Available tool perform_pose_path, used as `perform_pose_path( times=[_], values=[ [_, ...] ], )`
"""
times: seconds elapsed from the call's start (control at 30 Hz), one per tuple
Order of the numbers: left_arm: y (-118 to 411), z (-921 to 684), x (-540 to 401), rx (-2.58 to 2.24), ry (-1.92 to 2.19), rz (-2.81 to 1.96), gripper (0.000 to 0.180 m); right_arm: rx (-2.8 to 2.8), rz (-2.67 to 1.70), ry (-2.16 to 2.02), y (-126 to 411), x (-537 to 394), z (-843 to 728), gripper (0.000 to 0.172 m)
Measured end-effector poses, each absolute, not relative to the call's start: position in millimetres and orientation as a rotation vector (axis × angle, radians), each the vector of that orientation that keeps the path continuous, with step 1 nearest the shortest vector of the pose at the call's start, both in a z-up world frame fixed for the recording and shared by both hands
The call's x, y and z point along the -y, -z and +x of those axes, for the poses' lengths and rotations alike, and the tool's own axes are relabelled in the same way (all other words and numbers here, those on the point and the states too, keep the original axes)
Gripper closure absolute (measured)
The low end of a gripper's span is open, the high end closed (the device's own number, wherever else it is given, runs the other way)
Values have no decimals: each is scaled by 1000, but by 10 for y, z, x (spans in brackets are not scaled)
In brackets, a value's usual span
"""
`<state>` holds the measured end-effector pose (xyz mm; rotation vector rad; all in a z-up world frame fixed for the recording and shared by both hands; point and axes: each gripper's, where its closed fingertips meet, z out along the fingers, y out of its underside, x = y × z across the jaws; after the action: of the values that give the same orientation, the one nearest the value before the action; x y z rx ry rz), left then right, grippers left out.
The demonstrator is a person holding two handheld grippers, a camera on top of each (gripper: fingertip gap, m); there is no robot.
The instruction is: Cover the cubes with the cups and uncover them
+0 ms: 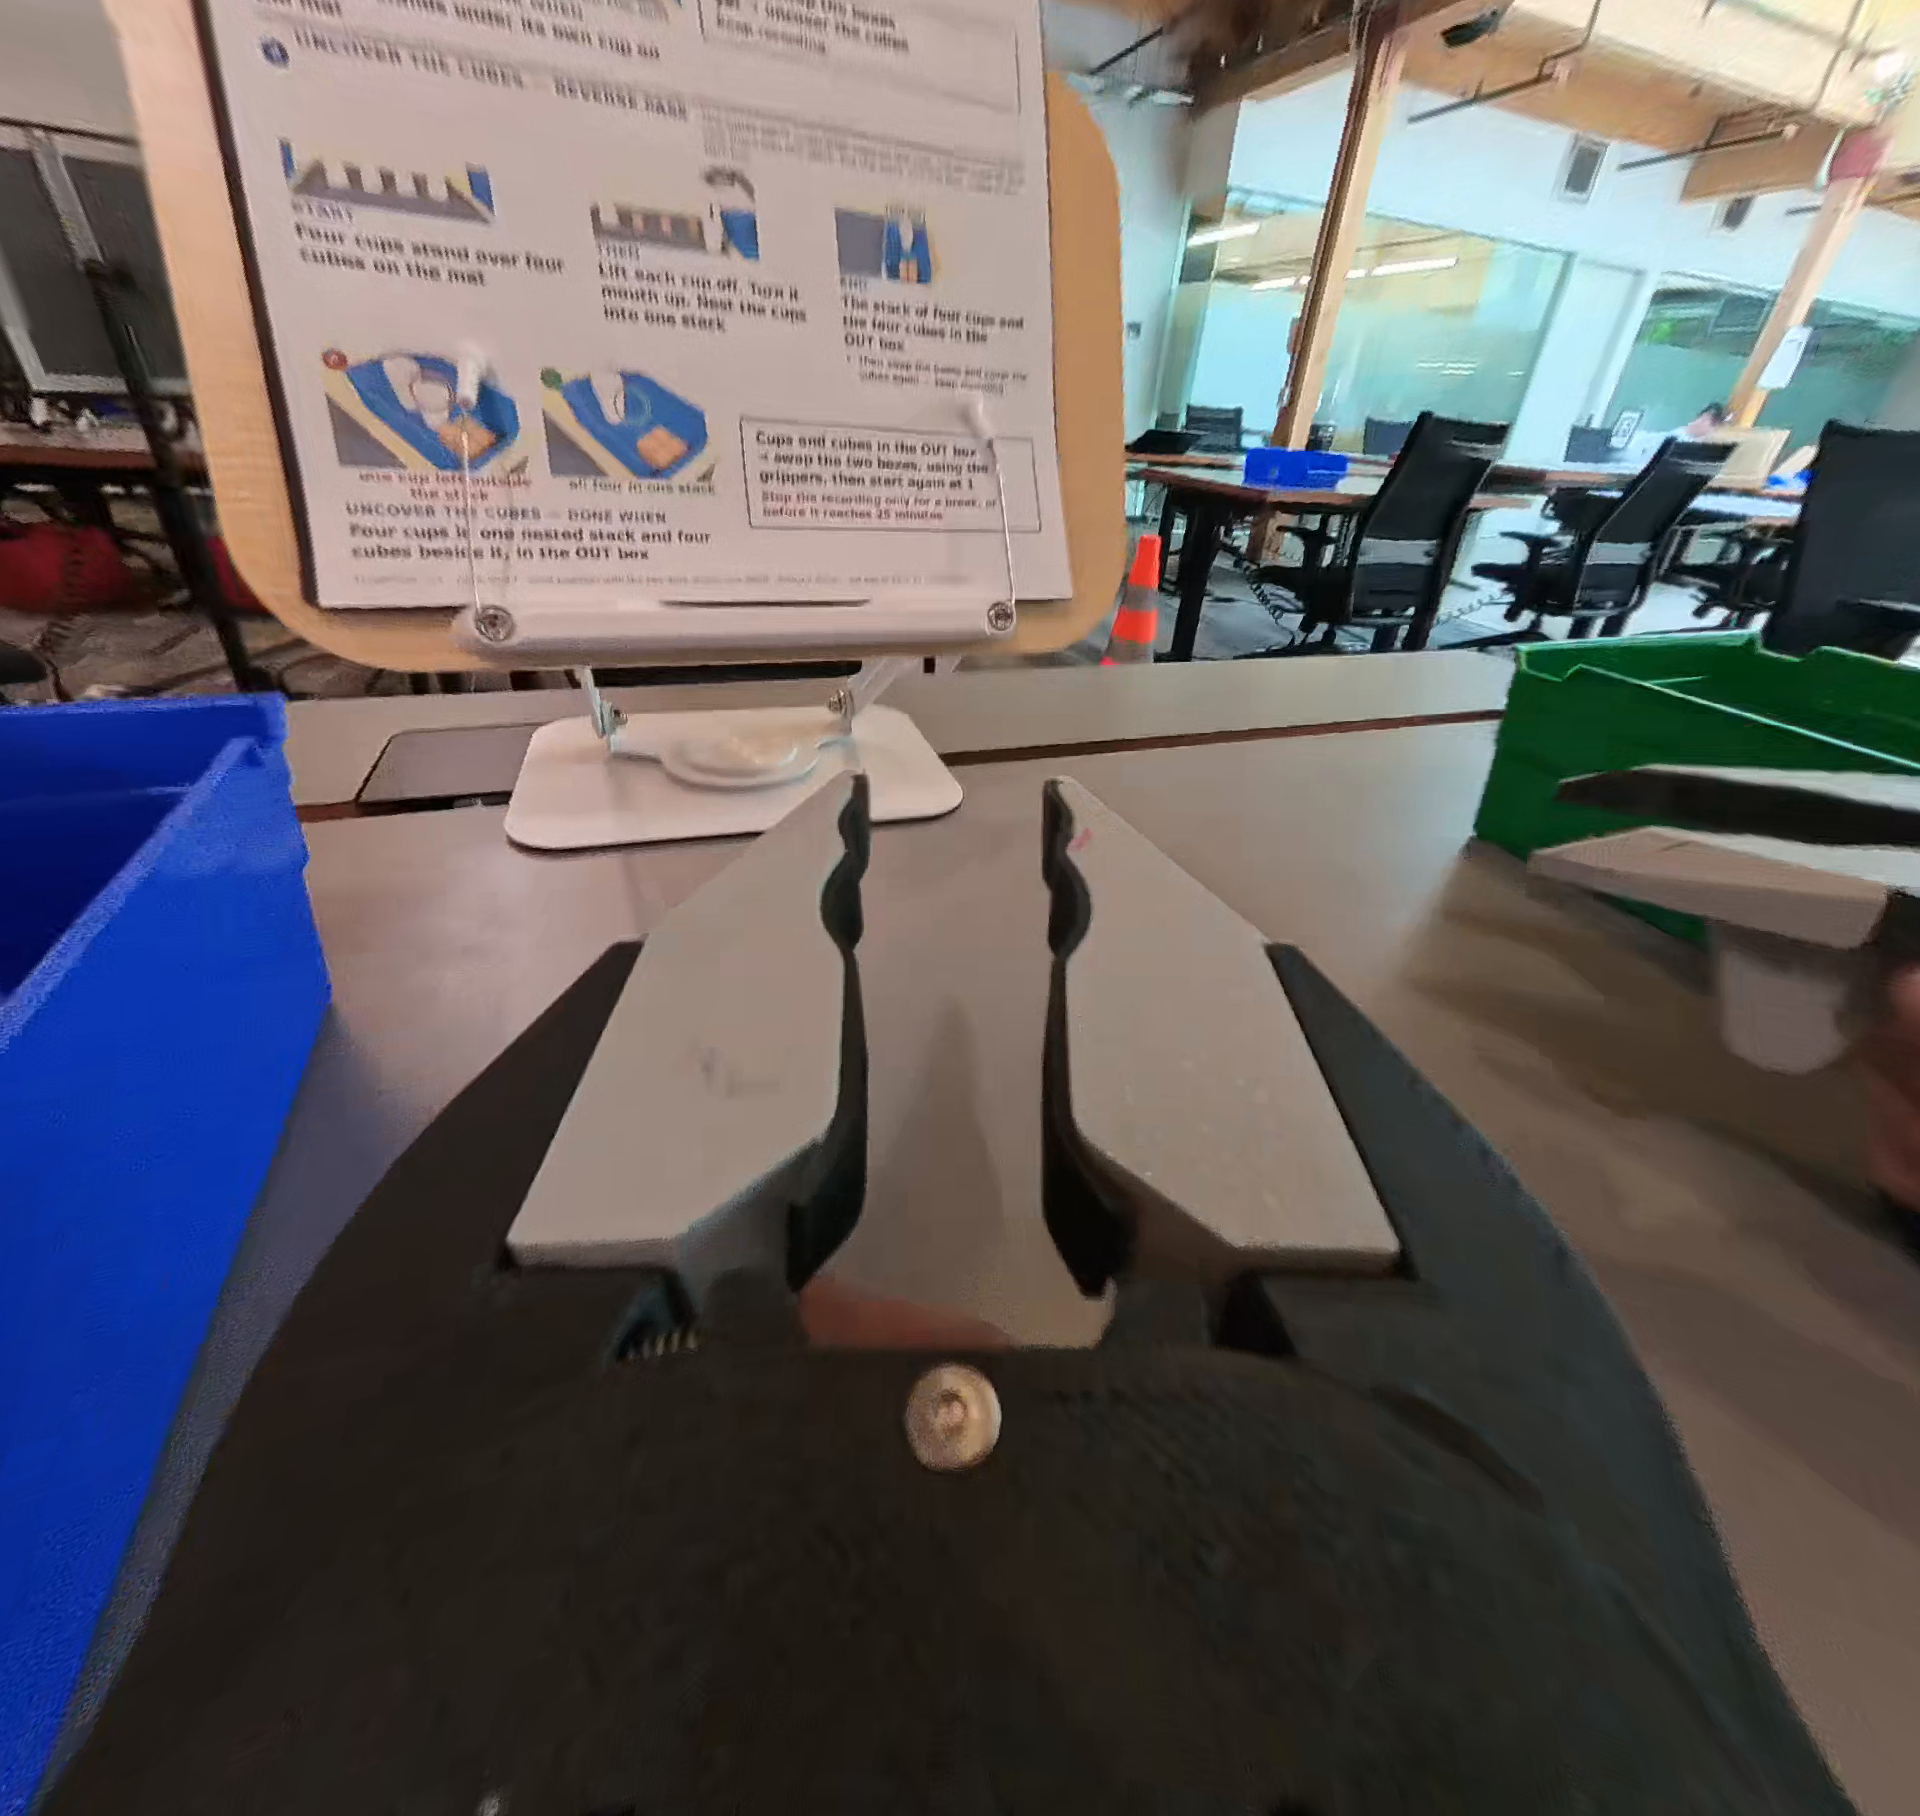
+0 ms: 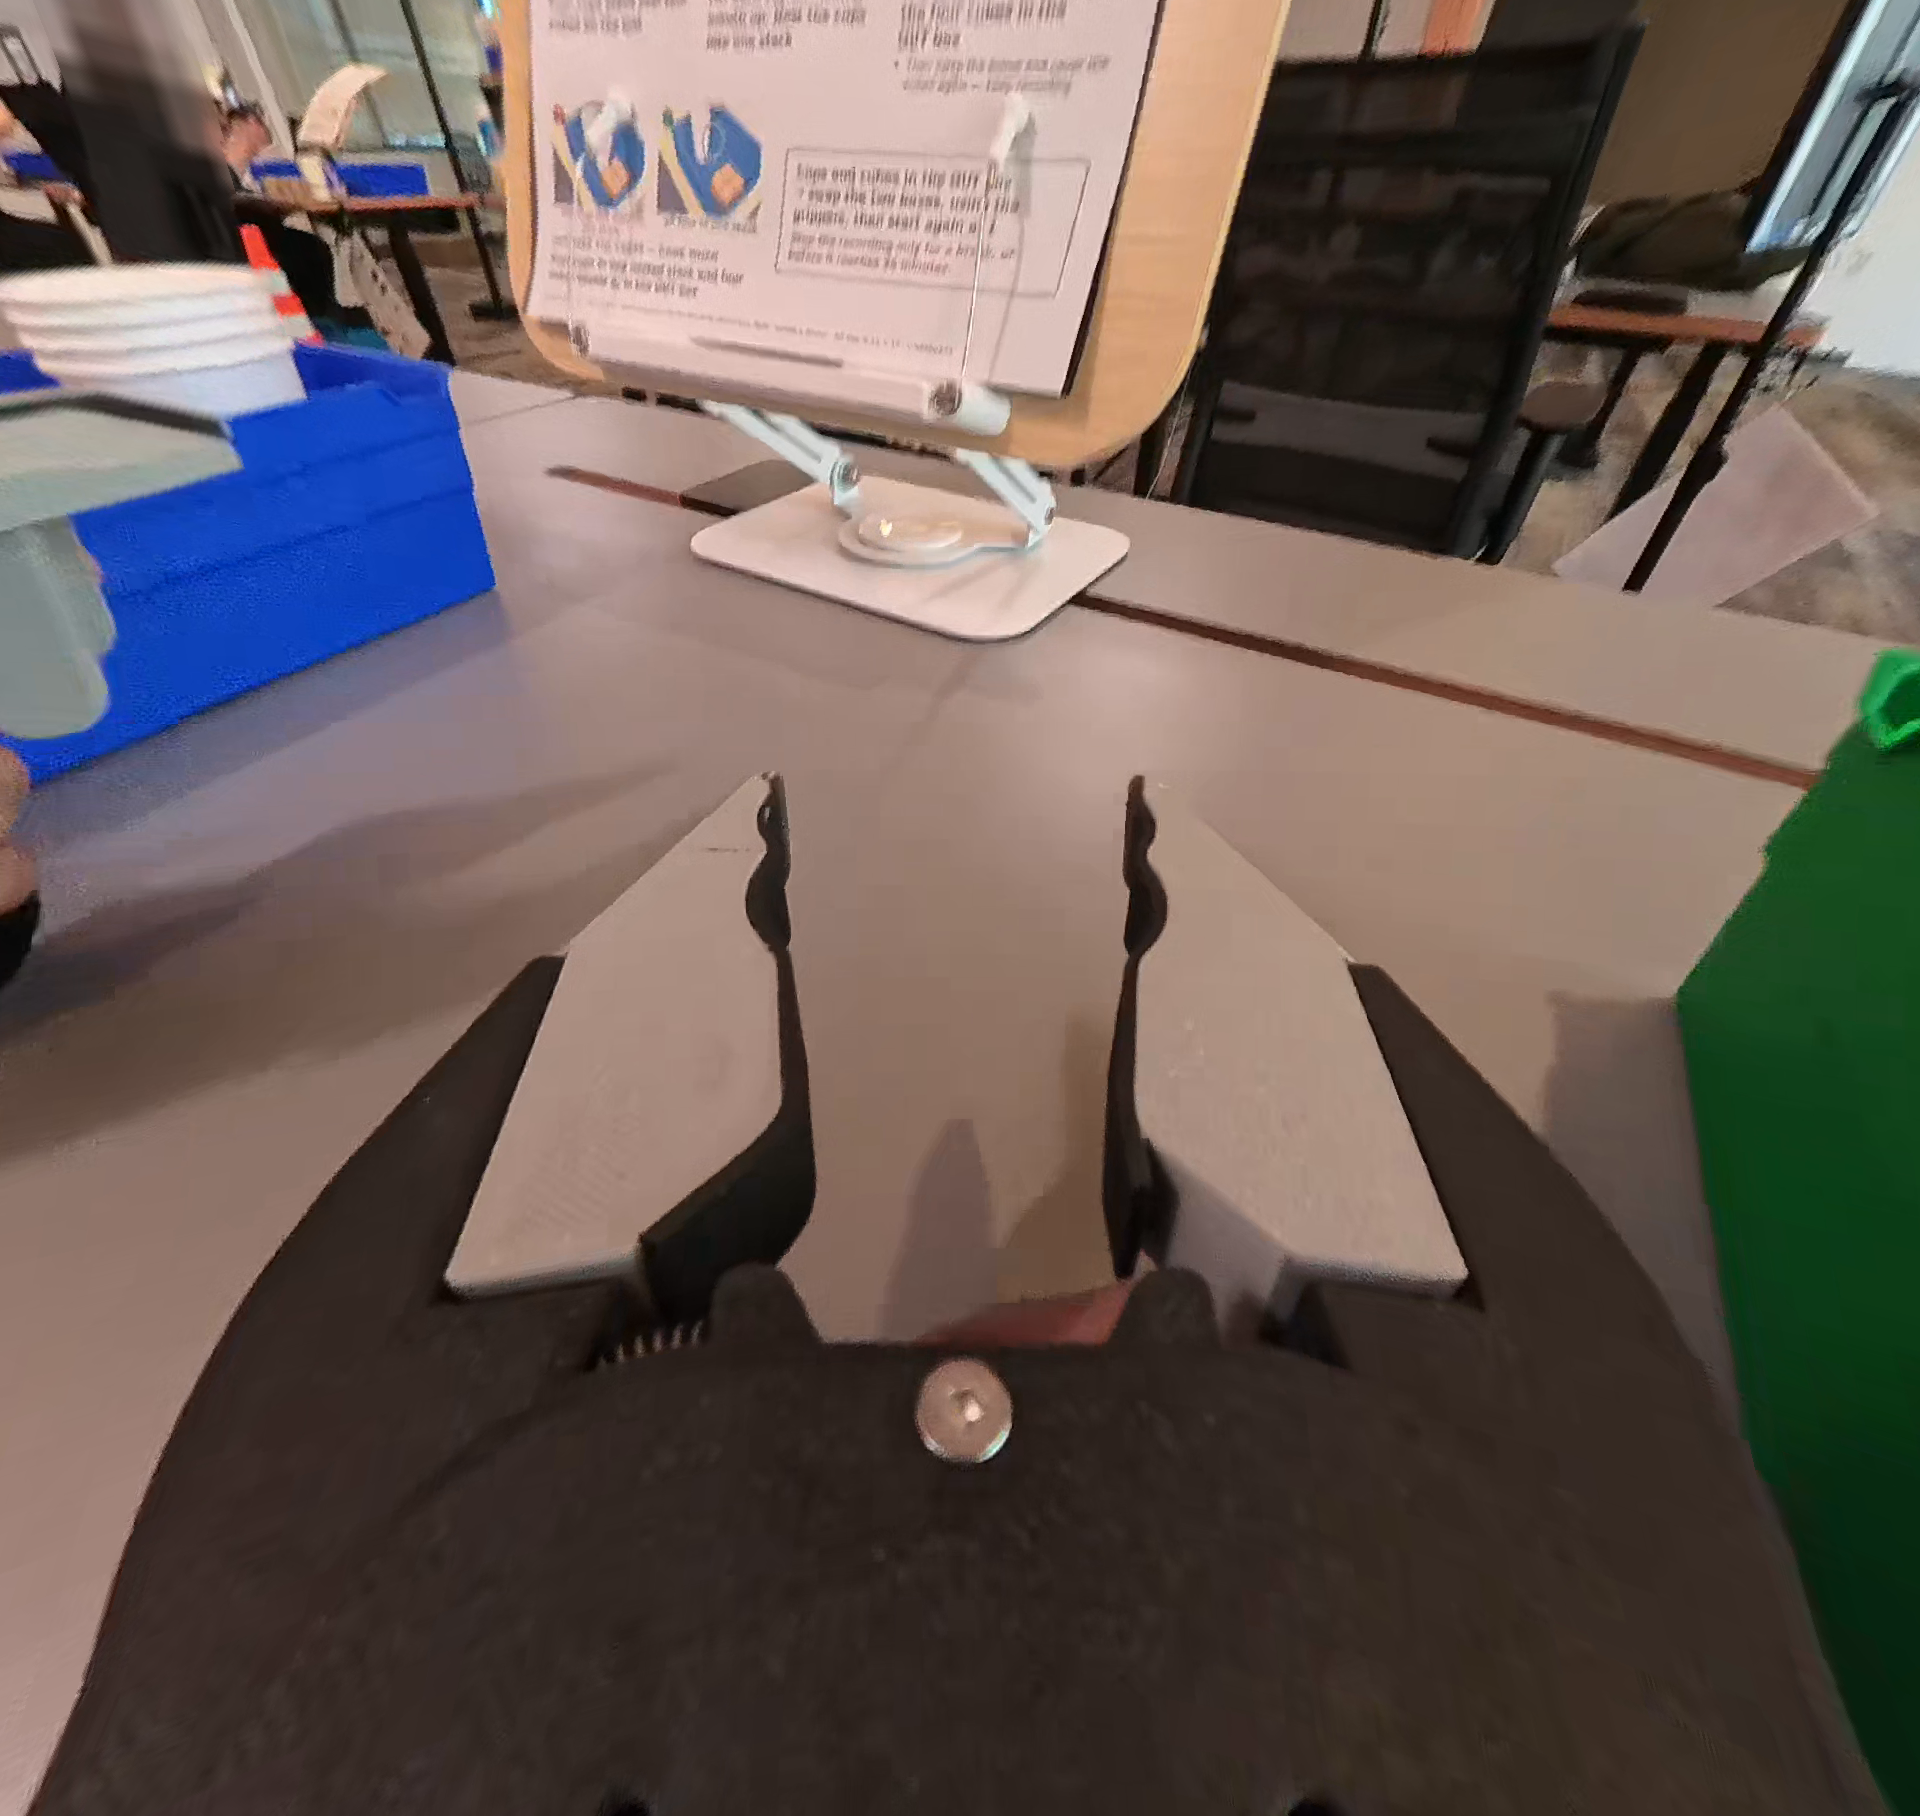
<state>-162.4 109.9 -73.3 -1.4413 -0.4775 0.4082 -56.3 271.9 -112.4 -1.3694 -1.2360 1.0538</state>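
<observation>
My left gripper (image 1: 954,790) hovers over the smooth grey bench (image 1: 1247,935) with its jaws parted and nothing between them, only bare bench top showing through the gap. My right gripper (image 2: 954,790) hangs over the same surface with its jaws spread wider, likewise bare. A stack of white plastic cups (image 2: 156,332), nested mouth up, stands in the blue plastic box (image 2: 270,530) on my left side, its lower part hidden by the box wall. I cannot see the cubes in either view. A green plastic box (image 1: 1662,727) sits at the right edge of the bench. Straight ahead, a printed instruction sheet (image 1: 644,260) leans on a wooden-backed stand with a white metal base (image 1: 727,790).
</observation>
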Motion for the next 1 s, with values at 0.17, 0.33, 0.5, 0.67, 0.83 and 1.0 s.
perform_pose_path(
  times=[0.17,0.33,0.5,0.67,0.83,1.0],
  values=[
    [1240,-1776,-1222,552,-400,-1713,133,1223,-1302,-1000,1003,-2700,-527,115],
    [822,-1663,-1158,462,-486,-1511,152,1354,-1441,-997,1343,-2661,-629,118],
    [1302,-1727,-1288,544,-398,-1761,133,1248,-1297,-1002,1060,-2659,-565,123],
    [977,-1666,-1203,468,-531,-1600,144,1327,-1475,-970,1364,-2718,-621,115],
    [1274,-1598,-1353,454,-418,-1767,127,1199,-1383,-1022,1093,-2779,-526,123],
    [901,-1498,-1277,373,-499,-1542,145,1264,-1475,-1129,1241,-2636,-579,113]
  ],
)
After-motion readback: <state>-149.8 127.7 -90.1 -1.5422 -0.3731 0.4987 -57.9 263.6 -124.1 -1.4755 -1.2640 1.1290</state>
